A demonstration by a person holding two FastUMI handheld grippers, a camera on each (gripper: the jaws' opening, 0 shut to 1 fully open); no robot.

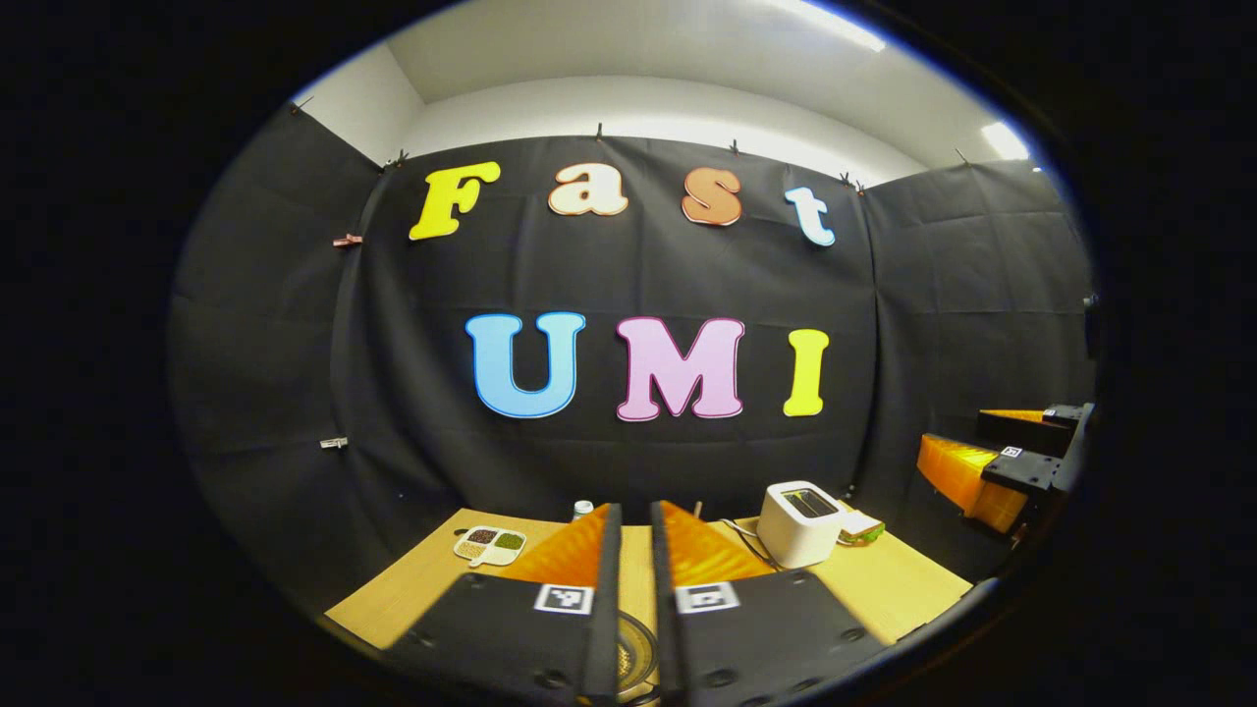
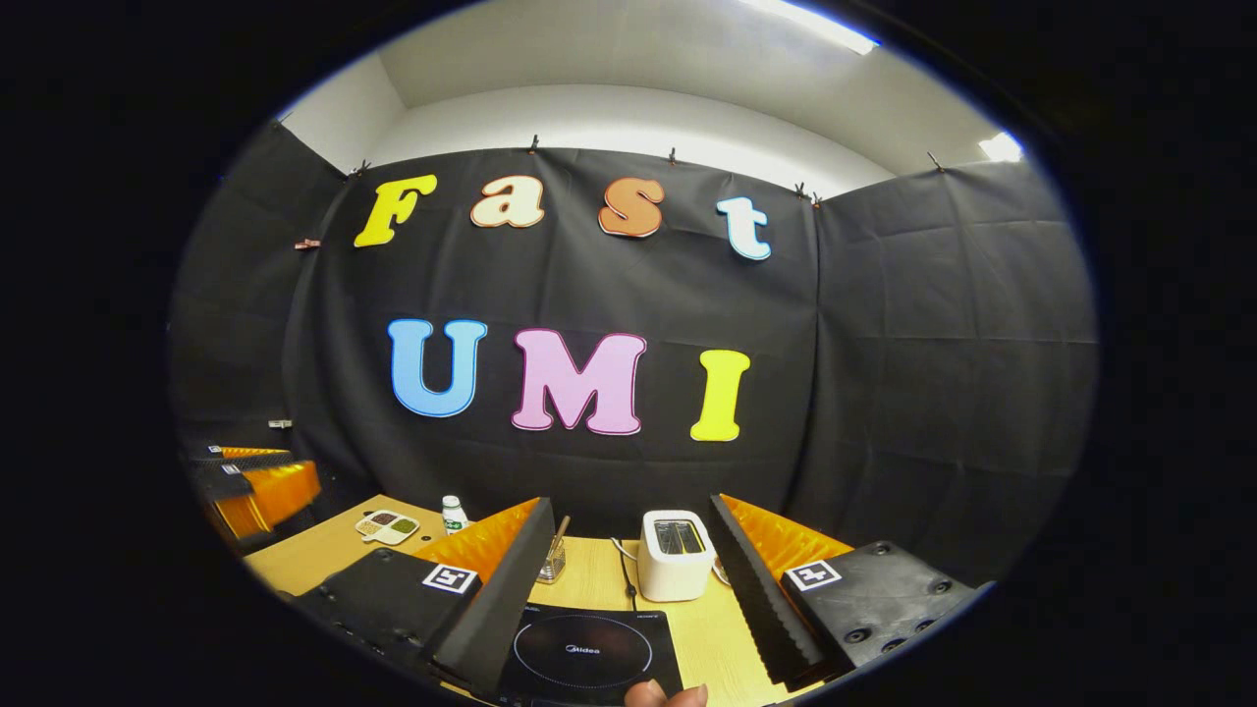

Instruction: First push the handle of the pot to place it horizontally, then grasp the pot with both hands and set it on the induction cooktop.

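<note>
In the right gripper view the black induction cooktop (image 2: 589,653) lies flat on the wooden table (image 2: 717,638), just below and ahead of my right gripper (image 2: 630,511), which stands wide open and holds nothing. My left gripper (image 1: 634,520) has its fingers drawn close together with a thin slit between them. Low in that slit shows part of a round metal thing with rings (image 1: 634,653); I cannot tell whether it is the pot. Each gripper also appears in the other's view: the right gripper (image 1: 1021,462) at the right edge, the left gripper (image 2: 250,486) at the left edge.
A white toaster (image 2: 673,555) stands behind the cooktop, its cord trailing left. A small bottle (image 2: 453,513), a sectioned dish of grains (image 2: 388,527) and a small utensil holder (image 2: 553,560) sit toward the back left. A fingertip (image 2: 668,695) pokes in at the bottom.
</note>
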